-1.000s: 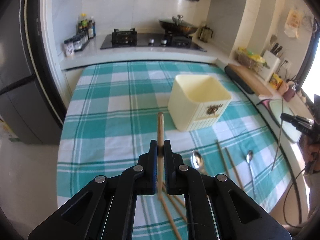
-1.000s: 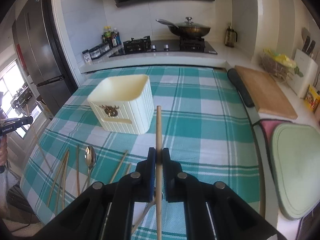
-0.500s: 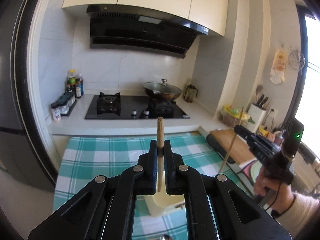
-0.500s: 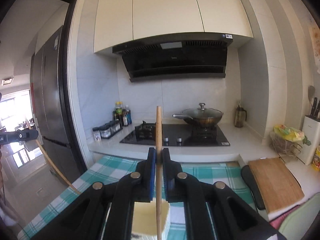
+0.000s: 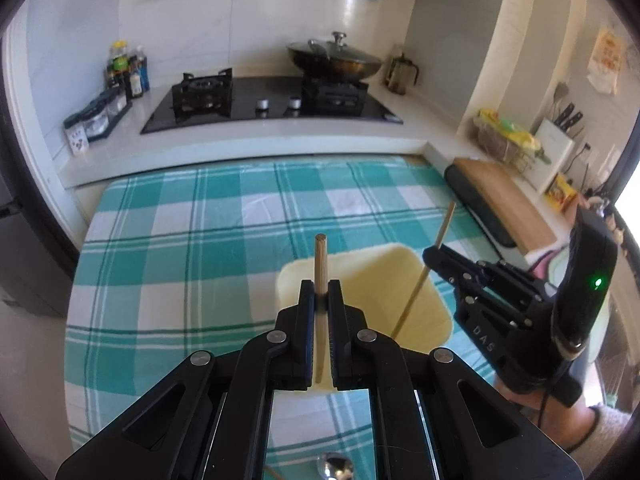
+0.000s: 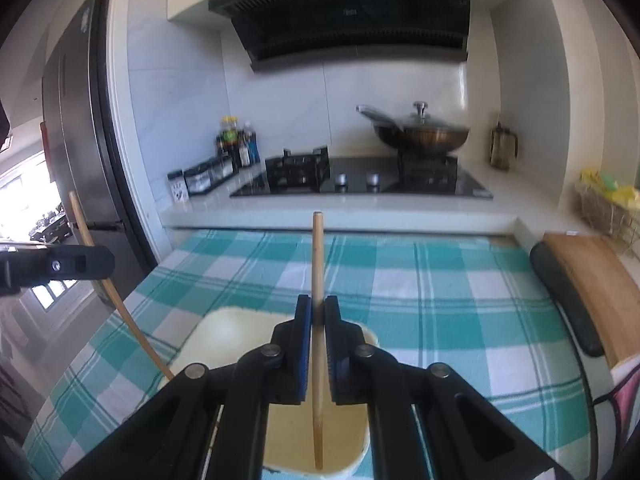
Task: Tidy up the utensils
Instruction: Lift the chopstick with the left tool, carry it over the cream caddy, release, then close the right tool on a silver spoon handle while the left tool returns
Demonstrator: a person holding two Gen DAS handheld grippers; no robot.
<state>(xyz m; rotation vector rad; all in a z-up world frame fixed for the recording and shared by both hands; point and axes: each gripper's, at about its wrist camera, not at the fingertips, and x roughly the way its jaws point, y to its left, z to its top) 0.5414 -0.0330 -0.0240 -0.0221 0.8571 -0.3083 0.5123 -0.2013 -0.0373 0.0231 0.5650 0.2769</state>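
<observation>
My left gripper is shut on a wooden chopstick held upright above the cream square bin. My right gripper is shut on another chopstick, whose lower end hangs inside the bin. The right gripper also shows in the left wrist view, its chopstick slanting into the bin. The left gripper shows in the right wrist view, its chopstick reaching down to the bin's left rim.
The bin stands on a green checked tablecloth. A spoon lies on the cloth under my left gripper. A wooden cutting board lies to the right. A stove with a lidded wok stands behind the table.
Both grippers lifted their chopsticks off the cloth, swung upward, then tilted back down over the bin. The chopsticks now hang upright with their lower ends at the bin.
</observation>
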